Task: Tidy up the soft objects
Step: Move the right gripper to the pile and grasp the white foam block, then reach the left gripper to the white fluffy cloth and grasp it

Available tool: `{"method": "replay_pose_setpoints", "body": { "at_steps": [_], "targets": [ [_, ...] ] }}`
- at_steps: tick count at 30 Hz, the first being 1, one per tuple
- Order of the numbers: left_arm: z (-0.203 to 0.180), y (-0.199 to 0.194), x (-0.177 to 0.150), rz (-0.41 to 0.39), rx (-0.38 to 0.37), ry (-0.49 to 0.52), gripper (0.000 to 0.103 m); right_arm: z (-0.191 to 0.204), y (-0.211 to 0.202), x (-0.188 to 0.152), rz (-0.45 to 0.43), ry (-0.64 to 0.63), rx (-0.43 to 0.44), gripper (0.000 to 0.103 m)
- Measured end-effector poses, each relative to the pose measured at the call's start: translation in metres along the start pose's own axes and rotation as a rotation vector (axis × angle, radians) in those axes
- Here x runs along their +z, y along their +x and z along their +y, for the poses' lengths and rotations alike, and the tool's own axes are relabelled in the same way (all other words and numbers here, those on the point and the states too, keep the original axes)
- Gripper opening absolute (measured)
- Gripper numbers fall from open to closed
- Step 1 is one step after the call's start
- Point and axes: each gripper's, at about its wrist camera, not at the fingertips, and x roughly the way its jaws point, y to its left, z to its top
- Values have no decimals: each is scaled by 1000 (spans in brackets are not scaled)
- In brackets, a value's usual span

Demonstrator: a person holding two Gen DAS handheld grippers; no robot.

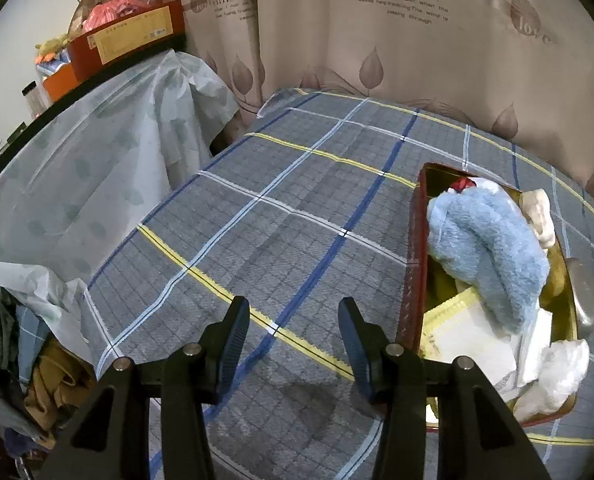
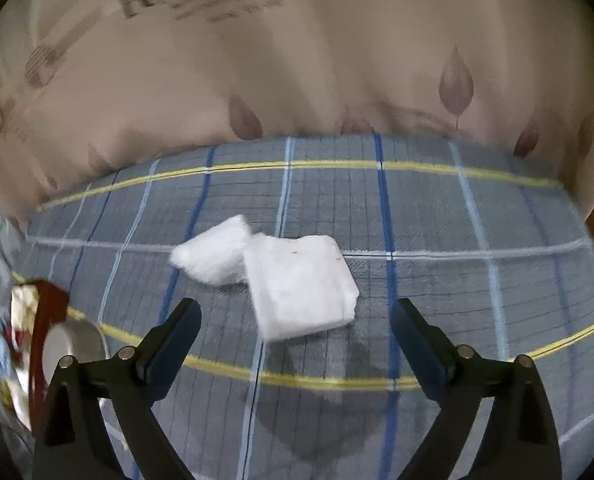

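While I hold my right gripper point(image 2: 297, 320) wide open and empty, a folded white cloth point(image 2: 301, 286) lies on the plaid bedsheet point(image 2: 457, 216) just ahead, between its fingers, and a second white bundle point(image 2: 211, 254) touches the cloth's far left corner. My left gripper point(image 1: 293, 328), parted and empty, hovers over bare sheet; to its right sits the red box point(image 1: 413, 264) holding a blue towel point(image 1: 493, 252).

The curtain point(image 1: 417, 32) is printed with "Romantic feeling", "love" and lines such as "Who has seen the wind?"
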Motion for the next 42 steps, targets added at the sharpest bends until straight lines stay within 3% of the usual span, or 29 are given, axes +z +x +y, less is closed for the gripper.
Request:
{"method": "replay_pose_setpoints", "body": {
  "at_steps": [9, 10, 13, 18, 27, 42],
  "targets": [
    [1, 2, 4, -16, 40, -9, 47, -14, 52, 9, 22, 37, 42, 95],
    [-1, 2, 4, -17, 55, 0, 47, -15, 56, 9, 22, 32, 45, 93],
    [-7, 2, 5, -14, 81, 31, 47, -13, 63, 8, 28, 4, 58, 68],
    [-21, -5, 9, -25, 80, 66, 47, -5, 59, 3, -9, -64, 32, 65],
    [-69, -42, 19, -107, -38, 151, 47, -17, 10, -17, -93, -112, -44, 65],
    [-232, -87, 4, -180, -301, 476, 47, -69, -36, -91, -34, -78, -178, 65]
  ]
}}
